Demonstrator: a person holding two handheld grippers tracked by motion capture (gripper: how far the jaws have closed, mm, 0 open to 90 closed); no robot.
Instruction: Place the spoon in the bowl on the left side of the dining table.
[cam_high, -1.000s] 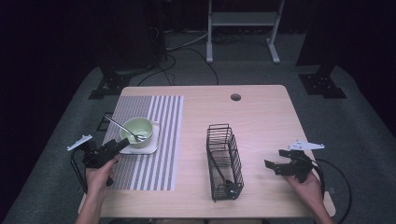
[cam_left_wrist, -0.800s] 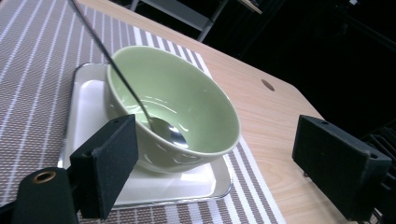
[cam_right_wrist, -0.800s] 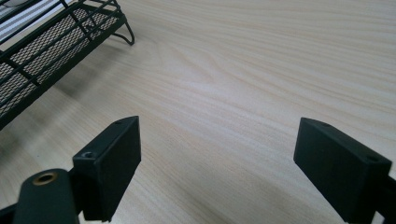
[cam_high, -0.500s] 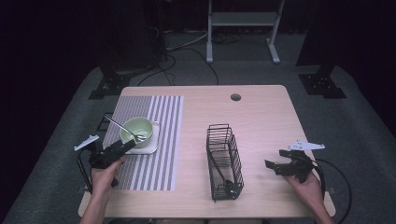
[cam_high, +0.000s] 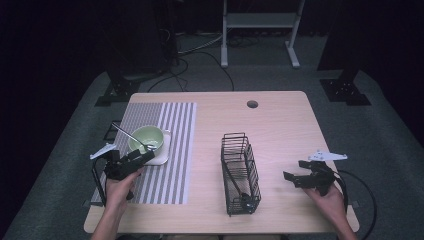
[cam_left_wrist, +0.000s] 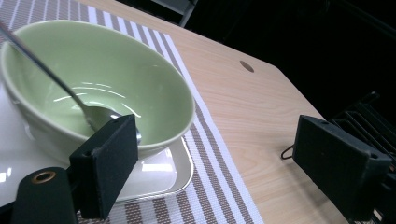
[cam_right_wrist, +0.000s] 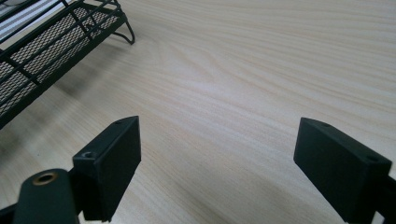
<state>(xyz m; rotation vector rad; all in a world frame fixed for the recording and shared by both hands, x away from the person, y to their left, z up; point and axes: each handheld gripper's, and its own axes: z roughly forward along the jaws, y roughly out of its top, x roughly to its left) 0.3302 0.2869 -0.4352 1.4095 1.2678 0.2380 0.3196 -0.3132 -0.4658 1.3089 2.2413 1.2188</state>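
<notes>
Tongs status first: my left tongs (cam_high: 141, 156) stand wide open and empty, one jaw just beside the near wall of the green bowl (cam_high: 146, 139), the other out over the striped mat (cam_high: 165, 150). My right tongs (cam_high: 295, 171) are likewise spread wide, grasping nothing, low over bare surface (cam_high: 280, 125) near the right edge. Between the two sits a black wire basket (cam_high: 240, 172) with a dark utensil inside.

Bowl sits on a white tray (cam_left_wrist: 154, 170) on the mat. A metal spoon (cam_left_wrist: 70, 93) lies in the bowl, its handle leaning out over the far-left rim. I judge the spoon light, stiff and slippery; the thin handle is the place to pinch, mid-length. The bowl looks glazed, so hard, breakable, and likely to slide on the tray if nudged.
</notes>
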